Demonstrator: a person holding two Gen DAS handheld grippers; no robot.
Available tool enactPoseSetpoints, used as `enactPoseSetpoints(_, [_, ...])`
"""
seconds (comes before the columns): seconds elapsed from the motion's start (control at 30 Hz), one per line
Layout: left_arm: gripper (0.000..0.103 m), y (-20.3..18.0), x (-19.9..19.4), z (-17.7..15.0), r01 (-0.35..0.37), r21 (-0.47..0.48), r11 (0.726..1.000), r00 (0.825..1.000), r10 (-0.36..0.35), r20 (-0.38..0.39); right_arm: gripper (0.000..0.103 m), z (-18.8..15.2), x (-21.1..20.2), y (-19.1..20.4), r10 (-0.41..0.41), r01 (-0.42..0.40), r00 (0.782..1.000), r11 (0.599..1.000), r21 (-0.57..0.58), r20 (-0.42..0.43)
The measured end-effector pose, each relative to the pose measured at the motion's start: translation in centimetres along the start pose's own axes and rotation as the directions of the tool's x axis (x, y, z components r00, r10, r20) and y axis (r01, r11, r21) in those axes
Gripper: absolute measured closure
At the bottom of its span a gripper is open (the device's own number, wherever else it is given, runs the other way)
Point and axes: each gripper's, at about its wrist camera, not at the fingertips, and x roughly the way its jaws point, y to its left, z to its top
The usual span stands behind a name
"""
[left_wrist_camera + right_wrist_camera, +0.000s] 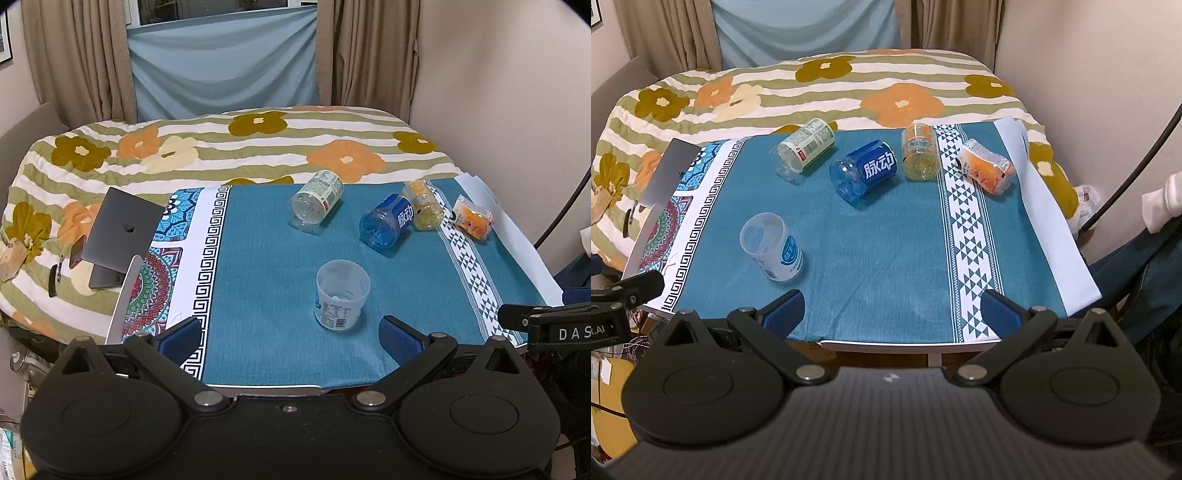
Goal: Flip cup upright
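— Starting nearest: left gripper (291, 332) spread wide, gripping nothing, hanging over the near edge of the cloth (277, 258). Same for the right gripper (892, 308): parted, empty.

— And just past them?

— White cup (341, 295) (772, 247), standing mouth up, squarely ahead of the left gripper, well left of the right one. Looks done.

— So between steps, probably. Farther out?

— Blue cup (864, 170) on its side, mouth toward the near edge. Green cup (805, 149) to its left, also lying down. Yellow cup (919, 153) just beside the blue one on the right, tipped over too. Orange pack (988, 171) at far right, on the patterned stripe.

— Next move, then?

— Likely a reach for one of the lying cups; blue sits closest to the right gripper's line. Calls for going forward with fingers parted, closing across the round body, lifting, turning mouth up, setting down. Worth minding: blue and yellow nearly touching, so little room on that side.
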Motion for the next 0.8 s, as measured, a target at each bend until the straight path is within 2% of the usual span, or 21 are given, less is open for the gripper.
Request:
enactPoseSetpoints(0.67, [0.0,-0.12,-0.18,0.06,0.007,0.007,1.0,1.0,-0.007,0.002,0.0,-0.1,-0.35,0.14,-0.005,0.005,1.0,1.0,0.0,0.006])
enactPoseSetpoints(0.8, [0.0,-0.33,-0.24,0.16,-0.02,0.023,1.0,1.0,0.02,0.013,0.0,-0.09,-0.34,0.14,-0.006,0.006,1.0,1.0,0.001,0.005])
